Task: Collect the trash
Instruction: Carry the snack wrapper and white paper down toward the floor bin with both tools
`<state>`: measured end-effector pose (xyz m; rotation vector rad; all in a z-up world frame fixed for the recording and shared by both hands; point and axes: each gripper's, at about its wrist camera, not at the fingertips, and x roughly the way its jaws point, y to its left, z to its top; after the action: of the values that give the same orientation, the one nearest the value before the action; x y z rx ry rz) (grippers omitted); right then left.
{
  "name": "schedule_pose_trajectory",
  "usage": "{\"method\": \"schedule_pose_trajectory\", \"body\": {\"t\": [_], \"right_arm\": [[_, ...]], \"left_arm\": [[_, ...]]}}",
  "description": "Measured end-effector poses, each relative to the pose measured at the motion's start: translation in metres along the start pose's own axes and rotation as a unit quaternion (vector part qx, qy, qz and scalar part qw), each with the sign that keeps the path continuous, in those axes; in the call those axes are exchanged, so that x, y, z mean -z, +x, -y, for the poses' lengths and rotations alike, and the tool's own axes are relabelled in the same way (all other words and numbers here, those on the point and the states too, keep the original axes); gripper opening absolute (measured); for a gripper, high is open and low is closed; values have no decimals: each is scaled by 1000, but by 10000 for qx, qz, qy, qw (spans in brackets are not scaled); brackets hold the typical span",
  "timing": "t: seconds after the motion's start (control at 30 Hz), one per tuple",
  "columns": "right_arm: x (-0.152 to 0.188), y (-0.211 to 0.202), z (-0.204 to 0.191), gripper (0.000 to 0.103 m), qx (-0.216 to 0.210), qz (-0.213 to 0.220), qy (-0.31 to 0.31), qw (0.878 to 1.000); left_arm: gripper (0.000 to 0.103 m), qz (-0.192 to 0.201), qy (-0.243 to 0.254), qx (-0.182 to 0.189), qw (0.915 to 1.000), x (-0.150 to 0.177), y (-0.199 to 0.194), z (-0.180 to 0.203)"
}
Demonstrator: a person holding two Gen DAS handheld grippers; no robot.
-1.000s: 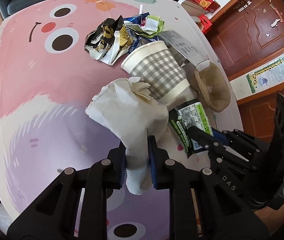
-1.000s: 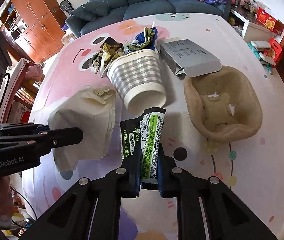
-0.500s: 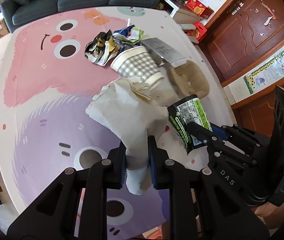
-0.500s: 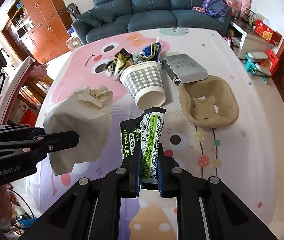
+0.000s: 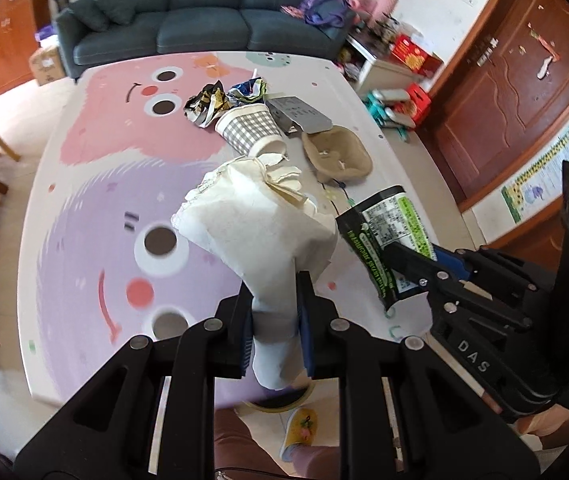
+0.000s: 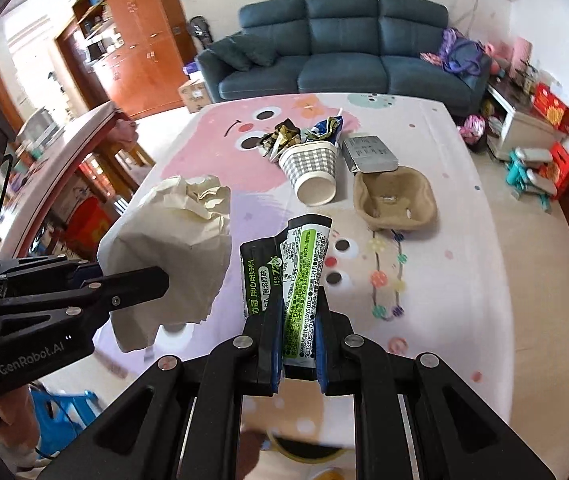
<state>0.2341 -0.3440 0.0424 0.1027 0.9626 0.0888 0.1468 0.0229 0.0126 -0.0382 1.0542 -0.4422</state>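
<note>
Both pinching: left gripper (image 5: 274, 322) crumpled paper bag (image 5: 256, 224), right gripper (image 6: 298, 344) green wrapper (image 6: 296, 276); slipper (image 5: 298, 434) only left view.

The round bin (image 5: 280, 402) below the table's near edge is mostly hidden behind the paper bag (image 5: 260, 224) and gripper fingers; in the right wrist view the bin is blurred. Print on the wrapper (image 6: 296, 276) is too small to read.
</note>
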Motion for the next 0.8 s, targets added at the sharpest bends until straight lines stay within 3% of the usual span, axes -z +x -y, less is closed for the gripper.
{"method": "schedule_pose_trajectory", "body": {"t": [0.27, 0.43, 0.63, 0.8], "right_arm": [[66, -78, 9, 13, -72, 179, -403, 9990], [108, -101, 12, 13, -72, 68, -605, 9981], [157, -98, 14, 13, -142, -394, -564, 9975], [187, -69, 14, 13, -104, -777, -417, 9960]], "left_arm": [[16, 161, -206, -211, 9994, 79, -34, 55], [16, 48, -163, -355, 9992, 120, -44, 78], [16, -233, -61, -484, 9985, 157, -40, 87], [16, -717, -118, -395, 9966, 186, -14, 79]]}}
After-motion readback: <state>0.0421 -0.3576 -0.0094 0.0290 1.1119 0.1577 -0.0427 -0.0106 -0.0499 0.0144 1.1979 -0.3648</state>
